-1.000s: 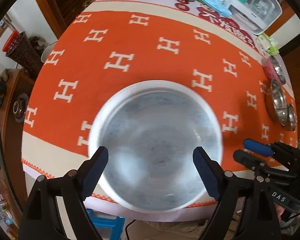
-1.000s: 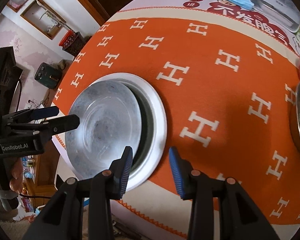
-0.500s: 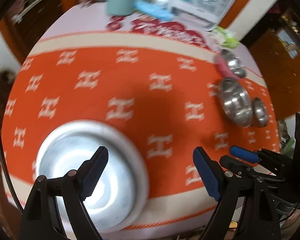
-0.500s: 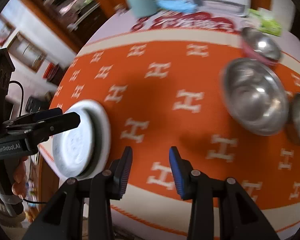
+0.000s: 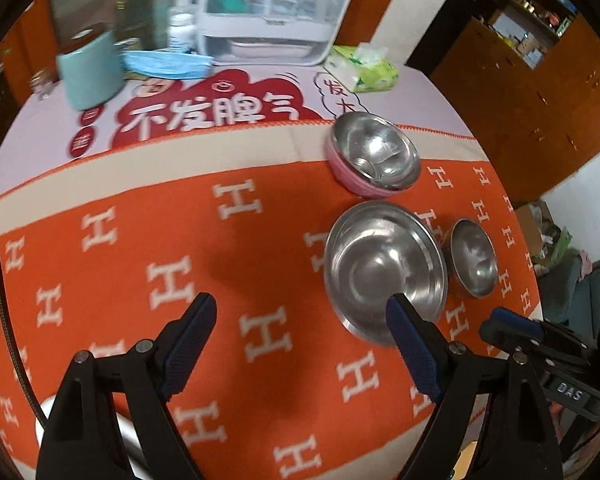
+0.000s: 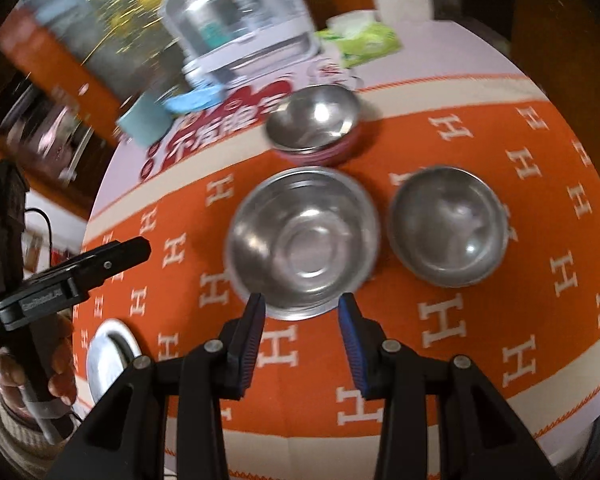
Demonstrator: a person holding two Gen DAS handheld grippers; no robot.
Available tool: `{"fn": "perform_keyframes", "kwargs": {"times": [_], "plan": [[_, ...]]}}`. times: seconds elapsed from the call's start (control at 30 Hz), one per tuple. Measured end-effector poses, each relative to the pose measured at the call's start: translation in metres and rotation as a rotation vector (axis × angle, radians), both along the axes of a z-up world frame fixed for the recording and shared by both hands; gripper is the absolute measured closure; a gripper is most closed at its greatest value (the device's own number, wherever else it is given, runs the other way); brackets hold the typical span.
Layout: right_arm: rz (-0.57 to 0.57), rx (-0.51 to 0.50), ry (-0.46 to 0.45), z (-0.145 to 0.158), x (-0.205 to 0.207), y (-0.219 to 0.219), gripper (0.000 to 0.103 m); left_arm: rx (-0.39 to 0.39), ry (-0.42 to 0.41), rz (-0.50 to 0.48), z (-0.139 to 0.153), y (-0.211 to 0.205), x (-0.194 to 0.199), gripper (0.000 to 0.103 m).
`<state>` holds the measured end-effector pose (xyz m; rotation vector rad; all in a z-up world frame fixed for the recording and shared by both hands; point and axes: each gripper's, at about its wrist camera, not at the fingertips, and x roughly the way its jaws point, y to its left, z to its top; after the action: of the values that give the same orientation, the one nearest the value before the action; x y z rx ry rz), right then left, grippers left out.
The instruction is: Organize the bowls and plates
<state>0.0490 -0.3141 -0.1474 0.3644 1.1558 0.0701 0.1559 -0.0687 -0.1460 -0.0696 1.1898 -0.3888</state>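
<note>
An orange cloth [image 5: 260, 248] patterned with white H shapes is spread over the table [image 5: 40, 120], and every place here is given from the large steel bowl [image 6: 302, 236] near the middle of that cloth.

Far to the left of the large steel bowl, at the near edge of the table, a white plate [image 6: 110, 354] is seen, partly hidden in the left wrist view behind the left hand-held gripper [image 5: 300, 344]. That gripper is held spread wide, with nothing between its blue pads and only bare cloth beneath the gap. Its right finger [image 5: 412, 344] overlaps the near rim of the large steel bowl in that view; contact cannot be judged.

The right hand-held gripper [image 6: 302, 334] is held just in front of the large steel bowl, its jaws partly apart and empty, the tips level with the bowl's near rim.

Behind the large steel bowl a pink bowl with a steel lining [image 5: 374, 156] is set, close but apart from it. Just to the right of the large steel bowl a small steel bowl [image 6: 446, 226] is placed, nearly touching.

Further behind, a teal cup [image 5: 90, 74], a blue face mask [image 5: 166, 64], a clear storage box [image 5: 276, 8] and a green tissue pack [image 5: 362, 68] are lined along the far edge.
</note>
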Motion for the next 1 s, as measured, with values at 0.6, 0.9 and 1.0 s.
{"fn": "perform_keyframes", "kwargs": {"times": [0.6,0.9,1.0], "plan": [[-0.170,0.160,0.161,-0.071,0.043,-0.043,0.065,0.011,0.221,-0.109,-0.089,-0.058,0.066,0.043],[-0.148,0.109,0.170,-0.077,0.049,-0.042,0.092,0.065,0.225,-0.148,-0.099,-0.071,0.059,0.095],[-0.144,0.139,0.170,-0.077,0.047,-0.045,0.093,0.049,0.241,-0.128,-0.098,-0.065,0.055,0.095]]}}
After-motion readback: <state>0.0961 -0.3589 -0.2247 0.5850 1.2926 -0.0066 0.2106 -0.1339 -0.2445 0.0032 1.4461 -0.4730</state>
